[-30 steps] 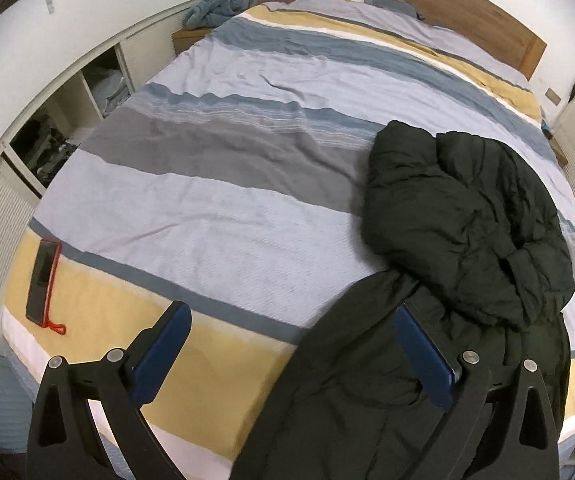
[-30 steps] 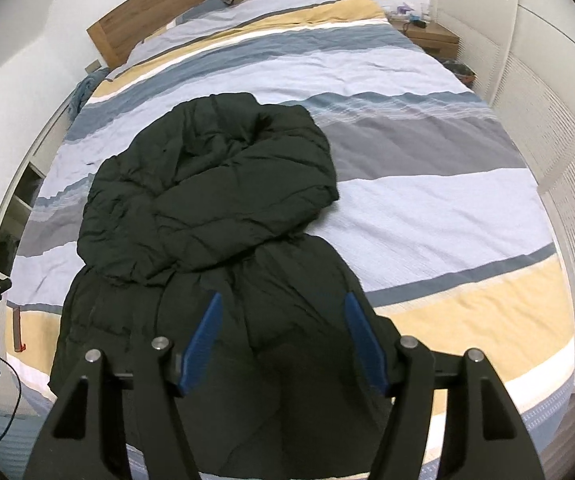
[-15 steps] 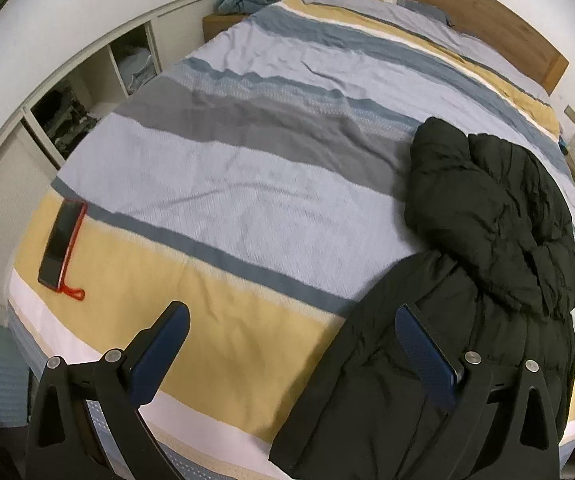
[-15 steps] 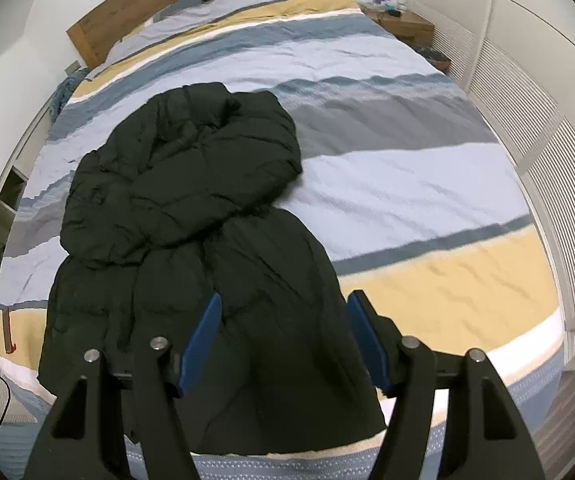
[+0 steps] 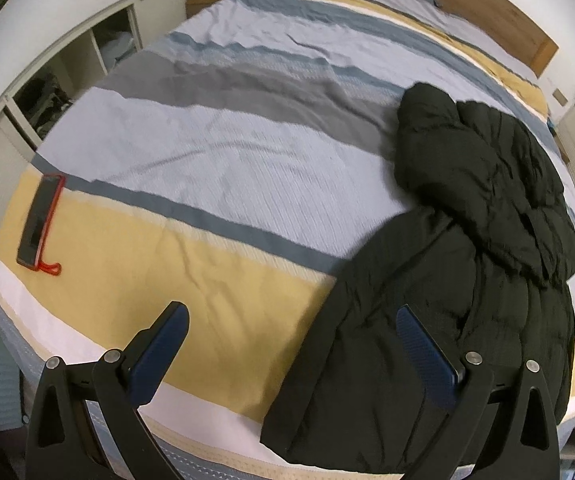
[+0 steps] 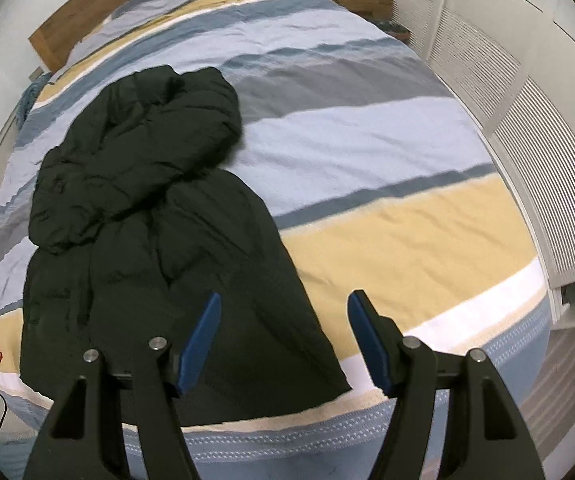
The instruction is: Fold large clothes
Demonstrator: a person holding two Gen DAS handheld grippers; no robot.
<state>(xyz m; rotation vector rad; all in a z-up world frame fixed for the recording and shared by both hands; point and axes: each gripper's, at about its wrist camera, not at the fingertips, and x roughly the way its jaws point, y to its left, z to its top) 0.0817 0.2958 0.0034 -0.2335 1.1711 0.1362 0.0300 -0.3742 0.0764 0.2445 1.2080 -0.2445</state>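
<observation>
On bed (image 5: 215, 184), foot end: black coat (image 6: 159, 240), bunched. Both tongs, left (image 5: 291, 336) and right (image 6: 283, 320), open, empty. Coat probably bulky, soft, slippery; grip hem corners by foot edge.

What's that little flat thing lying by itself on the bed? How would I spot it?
Start from the big striped bed and find its yellow band near the foot. Far from the black puffy coat, at the opposite edge, lies a phone. Its red case and small red strap mark it out.
</observation>
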